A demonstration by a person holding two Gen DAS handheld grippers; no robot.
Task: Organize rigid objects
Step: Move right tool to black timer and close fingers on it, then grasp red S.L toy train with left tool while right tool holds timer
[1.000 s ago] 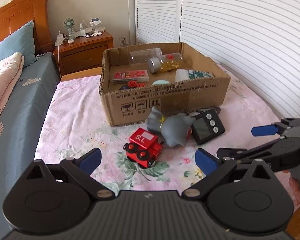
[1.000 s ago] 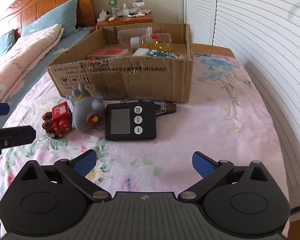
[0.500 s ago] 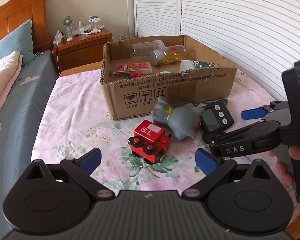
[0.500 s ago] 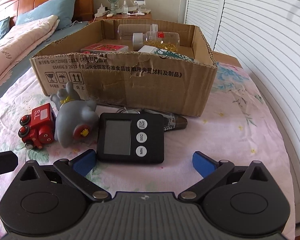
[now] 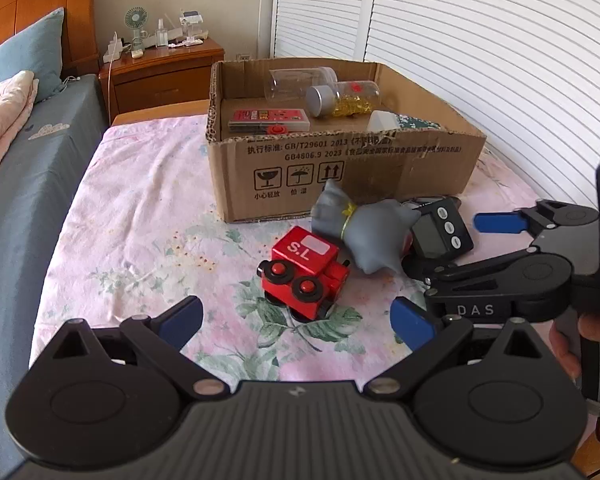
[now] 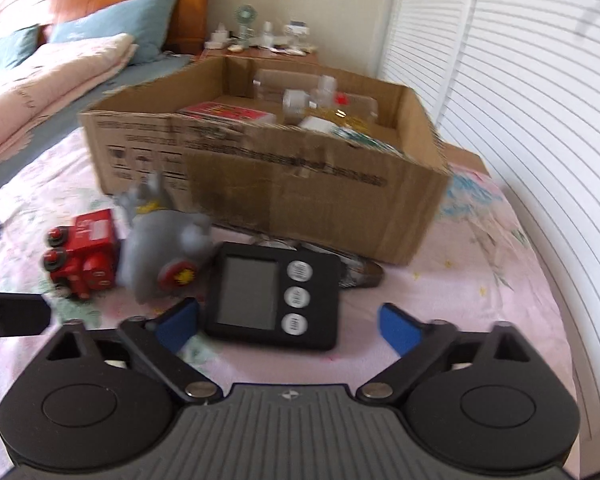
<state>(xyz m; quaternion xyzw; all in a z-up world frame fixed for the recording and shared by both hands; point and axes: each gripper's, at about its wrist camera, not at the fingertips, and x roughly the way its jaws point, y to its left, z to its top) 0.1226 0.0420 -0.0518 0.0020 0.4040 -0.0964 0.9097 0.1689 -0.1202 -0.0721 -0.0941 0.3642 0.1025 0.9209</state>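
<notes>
Right wrist view puts the black timer (image 6: pixel 274 292) flat on the flowered bed sheet (image 6: pixel 480 292), just in front of our right gripper (image 6: pixel 288 320), whose blue fingers (image 6: pixel 178 320) are closing with the timer's near edge between them but not yet pressed. We should centre on the timer's short sides, keep low, and let both fingers meet the casing evenly, since a flat slab on soft bedding probably tips if one side lands first. The grey cat toy (image 6: pixel 164 244) touches the timer's left edge, so we judge the left finger must slip in without nudging it. Our left gripper (image 5: pixel 296 316) hangs wide open and empty near the red toy train (image 5: pixel 302 270). Both things belong in the cardboard box (image 5: pixel 340 168) just beyond them.
</notes>
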